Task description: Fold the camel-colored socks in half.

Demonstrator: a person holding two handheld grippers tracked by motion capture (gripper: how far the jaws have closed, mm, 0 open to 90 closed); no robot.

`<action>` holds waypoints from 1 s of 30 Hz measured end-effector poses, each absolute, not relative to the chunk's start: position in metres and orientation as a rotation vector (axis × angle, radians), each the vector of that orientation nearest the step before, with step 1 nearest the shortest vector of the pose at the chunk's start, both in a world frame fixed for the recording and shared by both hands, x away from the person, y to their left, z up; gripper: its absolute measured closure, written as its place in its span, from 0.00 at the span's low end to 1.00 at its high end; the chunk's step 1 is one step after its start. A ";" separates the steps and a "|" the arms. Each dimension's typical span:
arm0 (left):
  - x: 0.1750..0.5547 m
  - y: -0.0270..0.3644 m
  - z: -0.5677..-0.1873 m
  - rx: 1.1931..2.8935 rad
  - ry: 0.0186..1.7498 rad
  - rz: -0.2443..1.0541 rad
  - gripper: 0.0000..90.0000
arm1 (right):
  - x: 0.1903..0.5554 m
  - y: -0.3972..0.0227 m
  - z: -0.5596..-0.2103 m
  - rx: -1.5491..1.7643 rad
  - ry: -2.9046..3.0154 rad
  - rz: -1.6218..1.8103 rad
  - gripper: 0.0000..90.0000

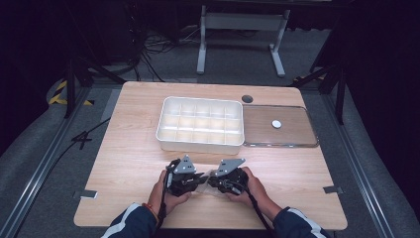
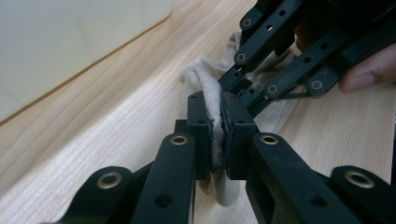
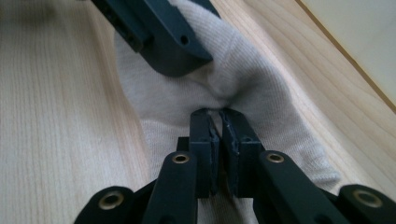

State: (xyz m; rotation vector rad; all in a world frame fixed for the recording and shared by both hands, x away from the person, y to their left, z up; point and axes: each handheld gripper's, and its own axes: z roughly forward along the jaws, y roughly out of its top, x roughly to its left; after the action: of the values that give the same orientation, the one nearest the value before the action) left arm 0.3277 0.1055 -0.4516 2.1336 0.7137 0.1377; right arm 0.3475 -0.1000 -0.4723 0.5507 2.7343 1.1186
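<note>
Near the counter's (image 1: 124, 148) front edge, left hand-held gripper (image 2: 217, 133) and right hand-held gripper (image 3: 219, 140) both clamped on one beige sock (image 3: 243, 88), jaws facing each other, sock stretched between them along that edge; white divided box (image 1: 200, 121) behind.

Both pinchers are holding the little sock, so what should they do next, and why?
Probably lift the sock slightly off the table. The left tool and right tool both pinch it, close together, and the white divided box waits just beyond.
</note>
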 end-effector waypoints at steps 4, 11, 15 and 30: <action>0.328 0.105 -0.451 2.128 0.719 0.153 0.93 | 0.353 -0.098 -0.473 0.526 2.742 1.145 0.92; 0.330 0.111 -0.451 2.172 0.748 0.189 0.93 | 0.354 -0.102 -0.466 0.502 2.722 1.141 0.86; 0.332 0.113 -0.453 2.171 0.754 0.183 0.93 | 0.355 -0.108 -0.461 0.542 2.666 1.163 0.88; 0.336 0.106 -0.451 2.149 0.762 0.186 0.94 | 0.364 -0.088 -0.476 0.542 2.656 1.149 0.94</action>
State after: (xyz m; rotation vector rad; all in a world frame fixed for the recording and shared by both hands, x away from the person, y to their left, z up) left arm 0.3357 0.1057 -0.4515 2.1485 0.7620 0.1862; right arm 0.3640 -0.0883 -0.4765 0.5415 2.6559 1.1492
